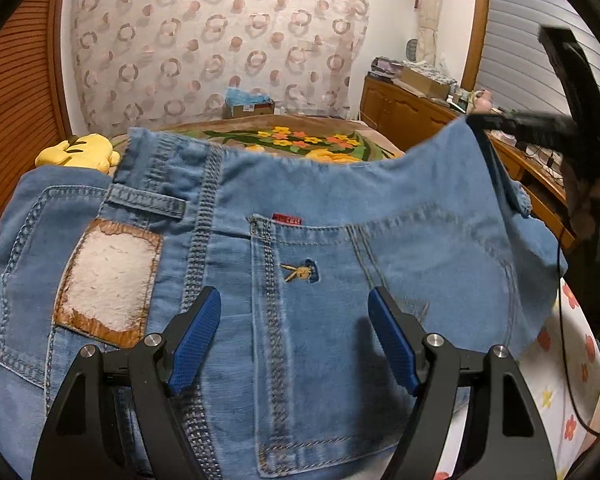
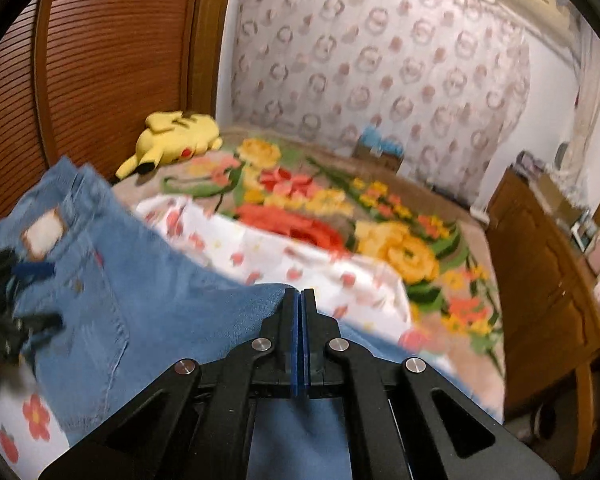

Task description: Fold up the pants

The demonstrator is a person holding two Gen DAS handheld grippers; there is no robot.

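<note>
The pants are light blue jeans (image 1: 320,248), seen from the back with a rear pocket and a worn leather patch (image 1: 108,284). My left gripper (image 1: 294,300) is open, its blue pads spread just above the rear pocket. My right gripper (image 2: 299,294) is shut on the waistband edge of the jeans (image 2: 148,292) and lifts that corner; it shows in the left wrist view (image 1: 476,120) at the upper right. The left gripper appears blurred at the left edge of the right wrist view (image 2: 36,292).
The jeans lie on a bed with a white flowered sheet (image 2: 300,256) and a bright floral blanket (image 2: 380,216). A yellow plush toy (image 2: 176,140) lies near the headboard. A wooden dresser (image 2: 540,280) stands to the right. A cable (image 1: 564,340) hangs at the right.
</note>
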